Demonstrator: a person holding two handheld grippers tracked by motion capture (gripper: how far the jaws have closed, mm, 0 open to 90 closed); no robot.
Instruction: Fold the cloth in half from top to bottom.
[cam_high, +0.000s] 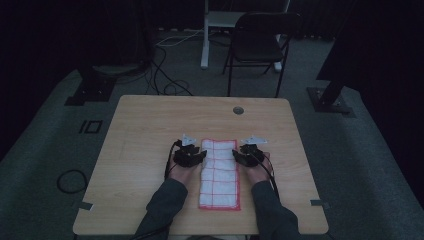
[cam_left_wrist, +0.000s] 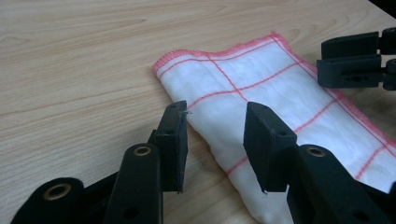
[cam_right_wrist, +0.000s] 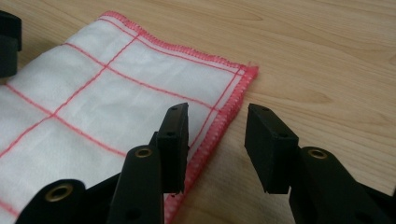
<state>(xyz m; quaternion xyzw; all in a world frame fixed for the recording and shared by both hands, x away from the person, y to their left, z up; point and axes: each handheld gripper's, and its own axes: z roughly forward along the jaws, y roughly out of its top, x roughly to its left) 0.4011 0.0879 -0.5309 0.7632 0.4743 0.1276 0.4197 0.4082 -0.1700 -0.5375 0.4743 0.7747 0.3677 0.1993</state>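
Left claw (cam_left_wrist: 215, 140): released, jaws parted and straddling the folded long edge of the cloth (cam_left_wrist: 261, 93), not yet biting. Right claw (cam_right_wrist: 217, 144): also released, its jaws set either side of the pink-stitched hem on the opposite long edge, near the far corner.

The cloth (cam_high: 219, 172) is a white towel with a red grid, folded into a narrow strip that lies flat on the desk (cam_high: 145, 130) between our two claws and runs from them back toward the person. From above, the left claw (cam_high: 190, 154) and right claw (cam_high: 248, 152) sit level with each other at the strip's far end.

We judge the step to be a paired pinch of the far end, likely for another fold. To do it well:
- lower each inner jaw until it slides under all layers, not just the top one; the left side is a rounded fold and may slip out
- close both claws together, so the strip does not skew
- take the same depth of cloth on each side, then lift evenly

Outward from the claws: bare wood on every side, a small round grommet (cam_high: 238, 110) well beyond them. Past the desk, a dark folding chair (cam_high: 260, 40) and loose cables (cam_high: 165, 75) on the floor. Nothing stands in the way; the room is dim, so floor detail is poor.
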